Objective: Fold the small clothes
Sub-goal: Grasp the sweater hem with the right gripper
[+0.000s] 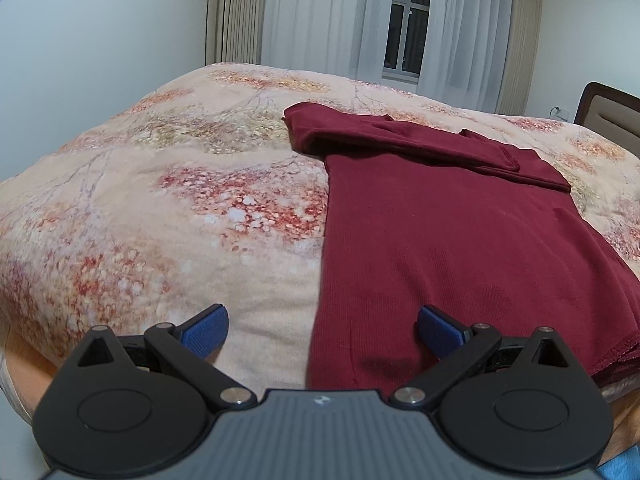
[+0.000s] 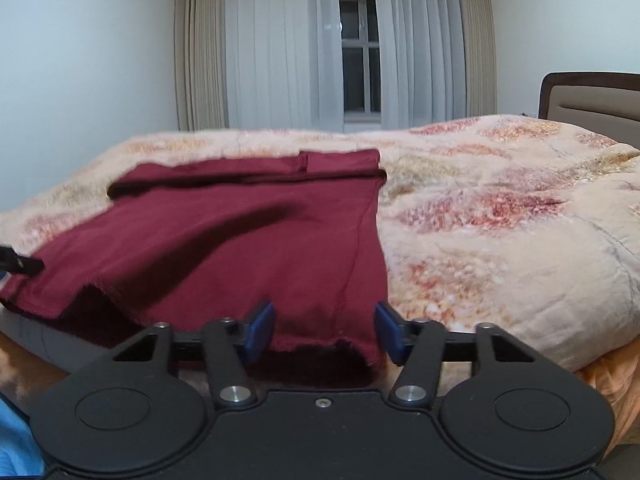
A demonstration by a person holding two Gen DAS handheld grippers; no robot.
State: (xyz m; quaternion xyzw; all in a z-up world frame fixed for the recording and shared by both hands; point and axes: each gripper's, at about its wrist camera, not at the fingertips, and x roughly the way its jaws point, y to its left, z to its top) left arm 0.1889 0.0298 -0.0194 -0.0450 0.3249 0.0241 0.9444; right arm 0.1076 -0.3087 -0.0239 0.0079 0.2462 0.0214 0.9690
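Note:
A dark red long-sleeved top point(image 1: 448, 236) lies flat on the bed with its sleeves folded across the far end. My left gripper point(image 1: 323, 330) is open, its blue pads straddling the top's near left corner at the hem. In the right wrist view the same top point(image 2: 248, 240) fills the left half. My right gripper point(image 2: 325, 330) is open around the top's near right hem corner, which hangs over the bed edge. A black piece of the left gripper point(image 2: 18, 264) shows at the far left.
The bed has a peach floral quilt point(image 1: 168, 200) that slopes down at the near edge. A brown headboard point(image 2: 592, 96) stands at the right. White curtains point(image 2: 288, 48) and a window point(image 2: 360, 52) are behind the bed.

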